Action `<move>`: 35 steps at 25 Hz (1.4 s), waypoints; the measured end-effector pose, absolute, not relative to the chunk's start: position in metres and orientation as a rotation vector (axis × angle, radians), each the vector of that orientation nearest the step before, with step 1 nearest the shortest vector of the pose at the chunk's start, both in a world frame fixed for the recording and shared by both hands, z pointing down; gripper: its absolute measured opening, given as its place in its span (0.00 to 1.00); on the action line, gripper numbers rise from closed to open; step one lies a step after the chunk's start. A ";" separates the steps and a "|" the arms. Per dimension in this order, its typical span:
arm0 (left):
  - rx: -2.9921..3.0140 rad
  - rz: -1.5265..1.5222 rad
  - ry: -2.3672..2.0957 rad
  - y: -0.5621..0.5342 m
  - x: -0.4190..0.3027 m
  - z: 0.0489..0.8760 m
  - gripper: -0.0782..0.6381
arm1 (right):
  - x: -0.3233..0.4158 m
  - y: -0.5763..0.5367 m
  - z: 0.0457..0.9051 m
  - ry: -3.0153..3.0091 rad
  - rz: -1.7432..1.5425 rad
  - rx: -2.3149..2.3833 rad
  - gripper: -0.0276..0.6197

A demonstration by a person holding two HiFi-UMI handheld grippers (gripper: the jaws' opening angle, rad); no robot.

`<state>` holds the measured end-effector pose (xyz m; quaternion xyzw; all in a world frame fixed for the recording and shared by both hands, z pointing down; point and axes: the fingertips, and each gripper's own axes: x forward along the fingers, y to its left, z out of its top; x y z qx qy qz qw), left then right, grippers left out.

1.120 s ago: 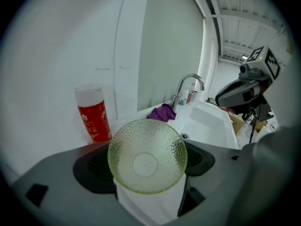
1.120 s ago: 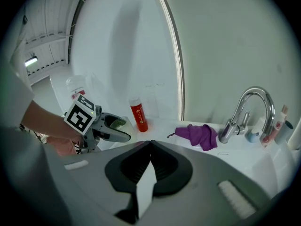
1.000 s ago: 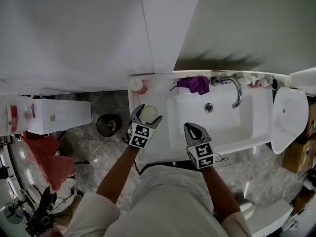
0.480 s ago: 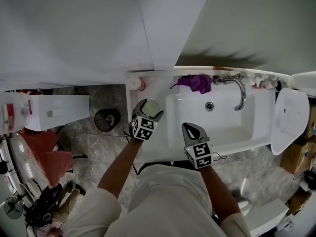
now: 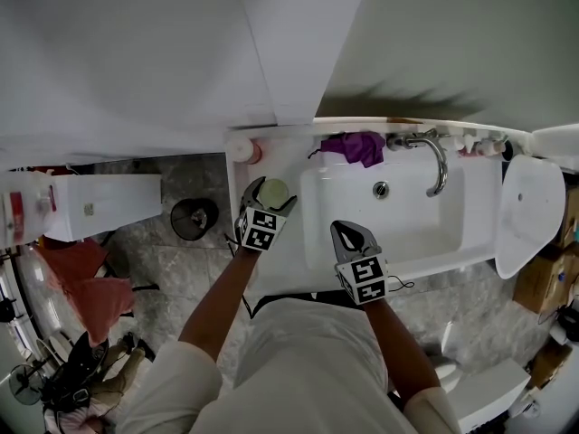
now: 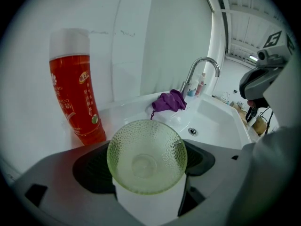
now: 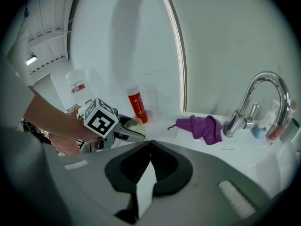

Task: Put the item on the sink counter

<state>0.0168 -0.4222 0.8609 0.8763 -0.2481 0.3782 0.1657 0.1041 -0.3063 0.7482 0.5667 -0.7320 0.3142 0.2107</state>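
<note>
A small pale green dimpled glass bowl (image 6: 146,155) sits between the jaws of my left gripper (image 6: 146,175), which is shut on it. Seen from the head, that gripper (image 5: 269,195) holds the bowl (image 5: 275,192) over the left end of the white sink counter (image 5: 274,256), short of a red bottle (image 5: 242,150). My right gripper (image 5: 351,240) hovers at the basin's front rim; its jaws meet with nothing between them (image 7: 145,173). The right gripper view also catches the left gripper (image 7: 126,128) and the bowl (image 7: 134,123).
The red bottle (image 6: 75,98) stands against the wall. A purple cloth (image 5: 355,149) lies at the basin's back left corner beside the chrome faucet (image 5: 432,161). Small bottles line the back right ledge. A white toilet lid (image 5: 527,215) is at the right, a dark bin (image 5: 193,217) on the floor at the left.
My left gripper has carried the bowl a little farther along the counter toward the red bottle and the wall. The right gripper has barely moved.
</note>
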 end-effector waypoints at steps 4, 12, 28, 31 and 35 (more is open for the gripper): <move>2.484 1.066 -0.706 -0.422 0.017 0.860 0.67 | 0.104 -0.305 0.746 -2.033 0.867 1.578 0.06; 2.465 0.998 -0.746 -0.424 0.012 0.852 0.70 | 0.103 -0.301 0.736 -2.043 0.839 1.590 0.06; 2.570 0.868 -0.795 -0.394 -0.019 0.775 0.70 | 0.084 -0.281 0.691 -2.115 0.776 1.655 0.06; 2.550 0.831 -0.806 -0.384 -0.030 0.760 0.70 | 0.081 -0.276 0.678 -2.128 0.741 1.664 0.06; 2.545 0.769 -0.852 -0.373 -0.046 0.737 0.70 | 0.077 -0.268 0.662 -2.148 0.704 1.672 0.06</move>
